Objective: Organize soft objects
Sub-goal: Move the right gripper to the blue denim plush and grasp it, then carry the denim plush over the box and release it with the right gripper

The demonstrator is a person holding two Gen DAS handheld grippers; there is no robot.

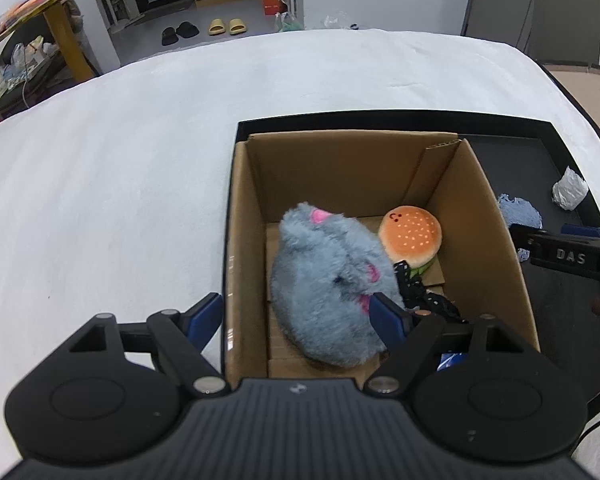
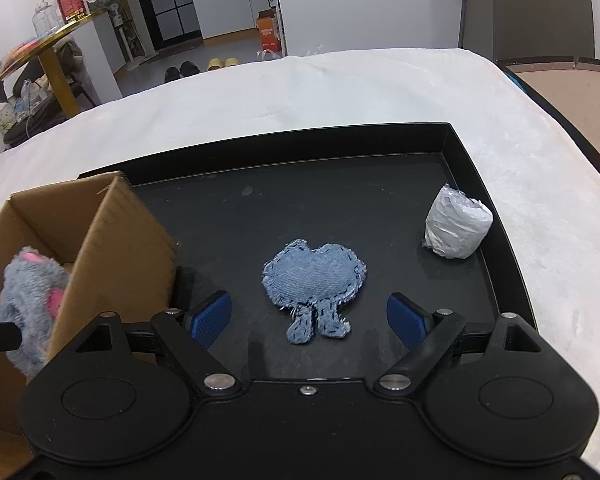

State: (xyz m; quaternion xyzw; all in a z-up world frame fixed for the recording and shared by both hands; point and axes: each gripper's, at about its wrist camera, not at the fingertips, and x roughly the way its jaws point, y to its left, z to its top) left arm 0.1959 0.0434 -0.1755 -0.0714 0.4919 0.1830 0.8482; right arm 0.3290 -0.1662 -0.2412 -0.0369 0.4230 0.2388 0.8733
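Fingers (image 2: 406,320) of my right gripper (image 2: 308,320) spread wide above the denim patch (image 2: 315,286) on the black tray (image 2: 476,168), ready to straddle it; my left gripper (image 1: 300,320) hangs released over the cardboard box (image 1: 496,220), the grey plush mouse (image 1: 332,280) inside, free.

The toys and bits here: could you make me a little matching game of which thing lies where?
Things:
1. grey plush mouse
2. burger plush
3. denim patch
4. crumpled white wad

Places:
A. on the black tray, near its right wall
B. in the cardboard box, towards its far right corner
C. flat on the tray, between the right tool's open fingers
D. in the box, nearest the left tool

Pairs: 1-D, 2-B, 3-C, 4-A
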